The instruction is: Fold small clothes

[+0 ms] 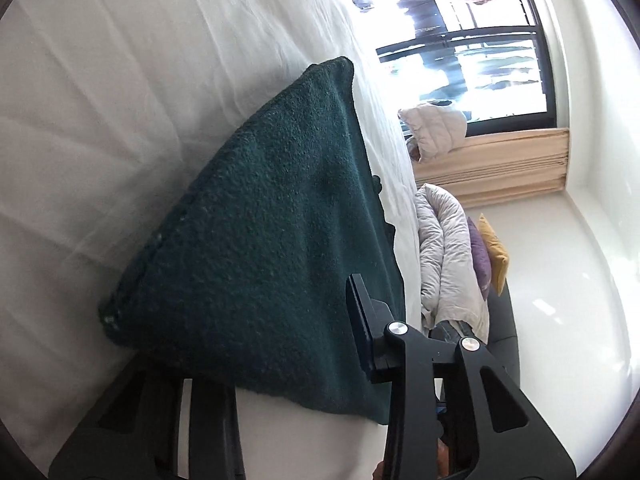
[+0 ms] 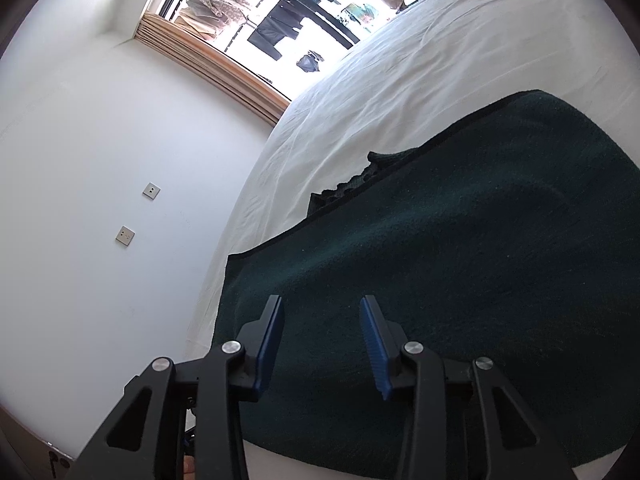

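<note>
Lying across the near edge of the white bed [image 2: 400, 92], the dark green knitted garment [image 2: 460, 260] is spread flat, with a bit of its ribbed trim poking out from under the folded top layer along the far edge.

Your right gripper [image 2: 322, 340] hovers just above the garment's near part. Its blue-padded fingers [image 2: 270, 344] stand a moderate way apart and nothing sits between them; they grip no cloth.

Your left gripper [image 1: 256, 356] is at the garment's near hem. One finger [image 1: 362, 320] shows on top of the cloth, while the other is hidden beneath the fabric, which drapes over that side of the gripper. The hem runs between the two fingers, but you cannot tell from this view whether the pads press on it.

Seen from the left wrist, the garment narrows towards a far corner against the sheet. Beyond the bed's edge a pale quilted duvet [image 1: 448, 256] is piled up beside a purple cushion [image 1: 480, 256] and a yellow one [image 1: 494, 252]. A window [image 1: 460, 44] with a beige curtain [image 1: 508, 164] gathered beneath it fills the far wall.
</note>
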`<state>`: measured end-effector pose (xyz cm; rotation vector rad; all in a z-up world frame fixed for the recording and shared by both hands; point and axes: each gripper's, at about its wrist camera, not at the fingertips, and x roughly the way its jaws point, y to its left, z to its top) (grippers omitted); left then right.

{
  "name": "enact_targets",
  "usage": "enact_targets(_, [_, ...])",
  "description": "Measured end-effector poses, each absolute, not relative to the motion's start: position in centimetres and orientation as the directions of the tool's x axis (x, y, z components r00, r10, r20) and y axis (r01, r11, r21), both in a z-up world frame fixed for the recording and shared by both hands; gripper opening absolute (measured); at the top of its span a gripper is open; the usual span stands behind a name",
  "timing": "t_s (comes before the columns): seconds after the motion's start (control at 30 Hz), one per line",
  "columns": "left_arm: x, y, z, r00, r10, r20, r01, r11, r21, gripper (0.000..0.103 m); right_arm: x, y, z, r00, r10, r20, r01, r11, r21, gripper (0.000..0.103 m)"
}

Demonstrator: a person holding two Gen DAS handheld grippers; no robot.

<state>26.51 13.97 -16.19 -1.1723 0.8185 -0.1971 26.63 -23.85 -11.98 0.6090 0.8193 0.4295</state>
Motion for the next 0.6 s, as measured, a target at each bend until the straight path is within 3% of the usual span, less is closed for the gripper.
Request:
enact_targets(0.1, [27.7, 14.3, -16.1, 0.703, -0.515, -0.491, -0.254, 0.463, -0.849, 0.016, 27.7, -23.0, -12.7, 0.571, 0.541, -0.617, -0.099, 0.792, 0.603, 0.029])
enact_targets(0.23, [28.7, 13.9, -14.9, 0.712, -0.483, -0.509, -0.214, 0.541, -0.813, 0.013, 29.5, -22.6, -14.5, 0.509, 0.514, -0.690, -0.046, 0.817, 0.575, 0.014])
enact_targets(0.3, [28.9, 13.2, -13.9, 0.722, -0.459, -0.518, -0.188, 0.590, -0.785, 0.013, 30.1, -22.7, -15.5, 0.485, 0.502, -0.716, -0.015, 0.824, 0.567, 0.000])
enact_targets(0.6, [29.9, 9.4, -8.0, 0.768, -0.370, -0.522, -0.079, 0.754, -0.652, 0.011, 30.0, -23.5, -16.7, 0.490, 0.550, -0.677, -0.056, 0.795, 0.604, 0.000])
